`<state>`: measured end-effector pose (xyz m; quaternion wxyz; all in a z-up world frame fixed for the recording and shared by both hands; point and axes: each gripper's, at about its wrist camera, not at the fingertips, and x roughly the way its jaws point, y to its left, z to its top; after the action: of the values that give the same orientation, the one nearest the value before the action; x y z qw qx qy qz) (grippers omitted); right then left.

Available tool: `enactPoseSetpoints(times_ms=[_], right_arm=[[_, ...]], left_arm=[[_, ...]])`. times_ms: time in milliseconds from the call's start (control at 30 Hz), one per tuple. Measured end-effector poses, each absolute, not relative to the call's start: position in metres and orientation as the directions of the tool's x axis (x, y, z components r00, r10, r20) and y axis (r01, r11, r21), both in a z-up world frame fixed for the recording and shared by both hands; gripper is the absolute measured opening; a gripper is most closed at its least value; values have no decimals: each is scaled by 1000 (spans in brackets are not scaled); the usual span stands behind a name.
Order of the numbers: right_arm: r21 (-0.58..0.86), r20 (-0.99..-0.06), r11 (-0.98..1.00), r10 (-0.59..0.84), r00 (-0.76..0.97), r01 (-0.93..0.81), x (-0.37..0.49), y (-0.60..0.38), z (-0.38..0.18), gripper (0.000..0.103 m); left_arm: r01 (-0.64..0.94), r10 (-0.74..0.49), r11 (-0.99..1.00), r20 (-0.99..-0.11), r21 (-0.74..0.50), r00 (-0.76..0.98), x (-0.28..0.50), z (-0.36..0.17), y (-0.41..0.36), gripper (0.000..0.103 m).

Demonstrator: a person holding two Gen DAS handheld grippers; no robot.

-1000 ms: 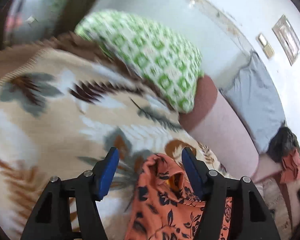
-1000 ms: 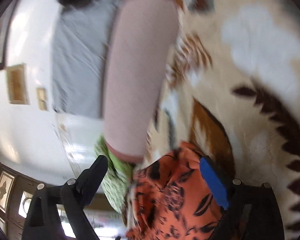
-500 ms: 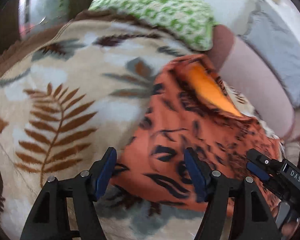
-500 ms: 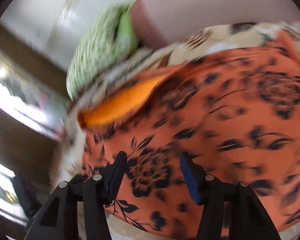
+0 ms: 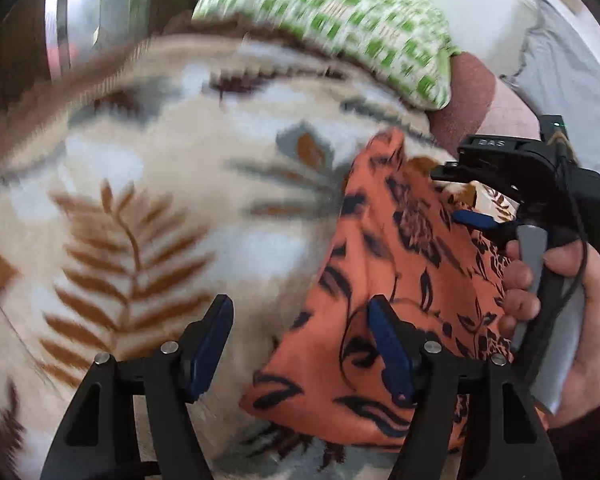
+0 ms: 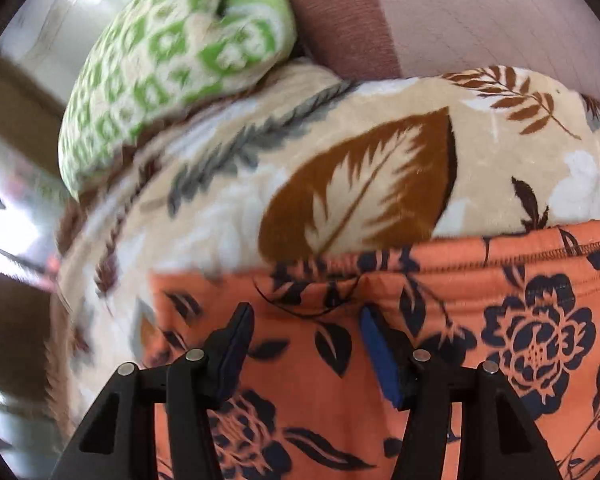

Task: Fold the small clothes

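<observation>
An orange garment with a dark flower print (image 5: 380, 280) lies flat on a beige plush blanket with brown leaf patterns (image 5: 160, 200). The left gripper (image 5: 300, 344) hovers at its near corner, jaws apart and empty. The right gripper (image 6: 304, 344), hand-held, is opening over the cloth, gripping nothing. A green-and-white patterned pillow (image 6: 172, 56) and a pink bolster (image 6: 480, 12) lie beyond.

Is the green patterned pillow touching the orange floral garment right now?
Apart. The right wrist view shows the green patterned pillow up at the far side, with a broad stretch of leaf-print blanket between it and the orange floral garment.
</observation>
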<state>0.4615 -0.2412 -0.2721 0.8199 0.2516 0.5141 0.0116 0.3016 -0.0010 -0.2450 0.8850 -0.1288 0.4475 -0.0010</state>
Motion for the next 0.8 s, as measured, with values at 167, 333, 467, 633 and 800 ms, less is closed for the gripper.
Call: enactPoseSetpoints(times_ms=[167, 333, 467, 633, 800], right_arm=[[465, -760, 855, 251, 600, 231, 420, -277, -242, 60], [411, -774, 845, 127, 620, 340, 361, -358, -237, 60], [452, -800, 721, 68, 596, 525, 330, -457, -260, 60], [553, -757, 603, 77, 649, 574, 307, -538, -291, 53], [634, -656, 534, -10, 755, 559, 269, -563, -273, 55]], left_arm=[[-19, -67, 994, -747, -106, 661, 293, -230, -24, 80], [-22, -56, 997, -843, -80, 534, 301, -260, -31, 81], [-56, -47, 994, -850, -90, 525, 299, -271, -31, 86], [-55, -23, 997, -842, -62, 540, 304, -271, -34, 88], [-24, 24, 1000, -772, 11, 636, 303, -252, -53, 87]])
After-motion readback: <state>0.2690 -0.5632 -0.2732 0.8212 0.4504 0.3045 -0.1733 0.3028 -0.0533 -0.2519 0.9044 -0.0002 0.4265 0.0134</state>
